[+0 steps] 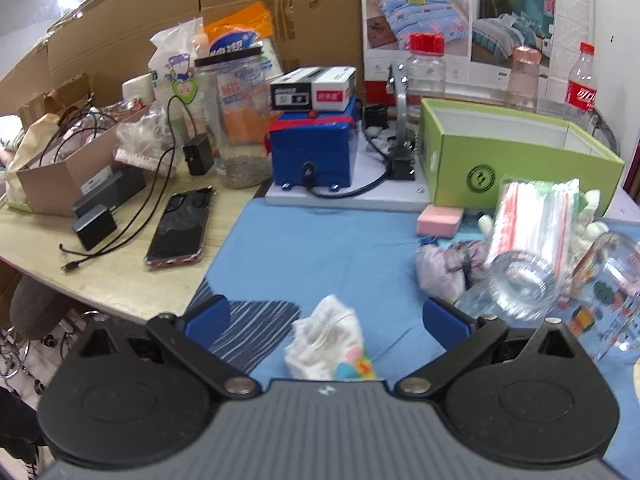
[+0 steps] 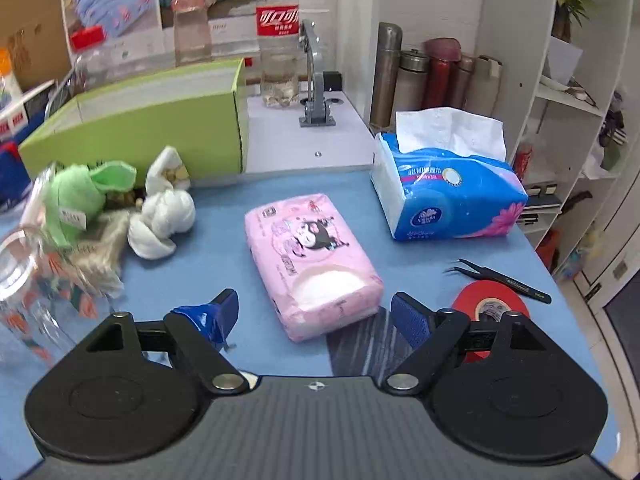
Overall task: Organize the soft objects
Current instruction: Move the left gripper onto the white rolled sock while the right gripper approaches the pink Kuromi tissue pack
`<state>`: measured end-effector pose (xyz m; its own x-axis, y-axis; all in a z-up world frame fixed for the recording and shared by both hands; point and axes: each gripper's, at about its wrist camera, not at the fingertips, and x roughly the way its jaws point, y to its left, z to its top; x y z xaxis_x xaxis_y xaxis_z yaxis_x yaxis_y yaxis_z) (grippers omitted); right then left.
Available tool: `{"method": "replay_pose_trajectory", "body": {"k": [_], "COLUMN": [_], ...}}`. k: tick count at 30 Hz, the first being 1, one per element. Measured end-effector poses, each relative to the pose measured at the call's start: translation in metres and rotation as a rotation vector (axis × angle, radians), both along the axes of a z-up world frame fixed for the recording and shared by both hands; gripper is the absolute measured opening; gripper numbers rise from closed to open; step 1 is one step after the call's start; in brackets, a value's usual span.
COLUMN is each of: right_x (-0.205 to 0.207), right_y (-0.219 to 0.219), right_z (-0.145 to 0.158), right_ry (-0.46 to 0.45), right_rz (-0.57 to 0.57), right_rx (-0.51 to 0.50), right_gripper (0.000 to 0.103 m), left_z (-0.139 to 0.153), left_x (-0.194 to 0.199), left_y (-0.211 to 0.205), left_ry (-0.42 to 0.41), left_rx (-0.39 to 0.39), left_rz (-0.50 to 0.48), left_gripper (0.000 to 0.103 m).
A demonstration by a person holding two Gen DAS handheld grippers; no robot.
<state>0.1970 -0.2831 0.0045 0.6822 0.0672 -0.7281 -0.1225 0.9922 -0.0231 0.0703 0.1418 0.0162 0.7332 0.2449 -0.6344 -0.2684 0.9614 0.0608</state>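
- My left gripper (image 1: 326,314) is spread wide, holding nothing; a crumpled white sock (image 1: 330,342) lies between its fingers on the blue cloth (image 1: 320,248).
- My right gripper (image 2: 316,314) is likewise released, with the pink tissue pack (image 2: 312,264) lying between its fingers.

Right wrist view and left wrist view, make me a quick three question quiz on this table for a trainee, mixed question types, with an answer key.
1. True or false: the left hand-held gripper is shut on the white sock.
2. Multiple choice: what lies between the open fingers of the right hand-held gripper? A) red tape roll B) pink tissue pack C) tweezers
3. Fill in: the open box behind the soft toys is ____ in colour.

Key
1. False; its jaws are open, with the sock lying between them on the blue cloth.
2. B, the pink tissue pack.
3. Green.
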Motion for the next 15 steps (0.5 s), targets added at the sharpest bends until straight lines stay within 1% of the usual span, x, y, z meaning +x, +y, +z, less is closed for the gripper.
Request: {"method": "replay_pose_trajectory", "body": {"k": [2, 3, 6, 8, 10, 12, 14, 15], "right_x": [-0.004, -0.006, -0.012, -0.014, -0.013, -0.010, -0.009, -0.009], "right_y": [-0.006, -0.010, -0.018, -0.020, -0.021, -0.019, -0.016, -0.015], "right_z": [-0.003, -0.005, -0.008, -0.010, -0.012, -0.013, -0.013, -0.013], "right_ry": [0.017, 0.024, 0.029, 0.029, 0.034, 0.048, 0.047, 0.043], "right_rz": [0.015, 0.013, -0.007, -0.010, -0.011, -0.010, 0.002, 0.012], "right_rx": [0.001, 0.006, 0.019, 0.034, 0.048, 0.043, 0.024, 0.015], "right_gripper": [0.070, 0.070, 0.070, 0.070, 0.070, 0.070, 0.070, 0.070], "left_z": [-0.005, -0.007, -0.017, -0.026, -0.033, -0.038, -0.045, -0.049], "left_x": [-0.009, -0.013, -0.022, -0.020, -0.013, -0.007, -0.002, 0.000], "left_y": [0.014, 0.022, 0.044, 0.049, 0.044, 0.030, 0.015, 0.010], "left_ry": [0.022, 0.034, 0.073, 0.105, 0.138, 0.155, 0.174, 0.188], "left_rx": [-0.021, -0.045, -0.175, -0.255, -0.298, -0.295, -0.245, -0.211], "left_rz": [0.009, 0.014, 0.031, 0.024, -0.005, -0.041, -0.070, -0.066], "left_gripper": [0.102, 0.102, 0.102, 0.102, 0.102, 0.102, 0.102, 0.102]}}
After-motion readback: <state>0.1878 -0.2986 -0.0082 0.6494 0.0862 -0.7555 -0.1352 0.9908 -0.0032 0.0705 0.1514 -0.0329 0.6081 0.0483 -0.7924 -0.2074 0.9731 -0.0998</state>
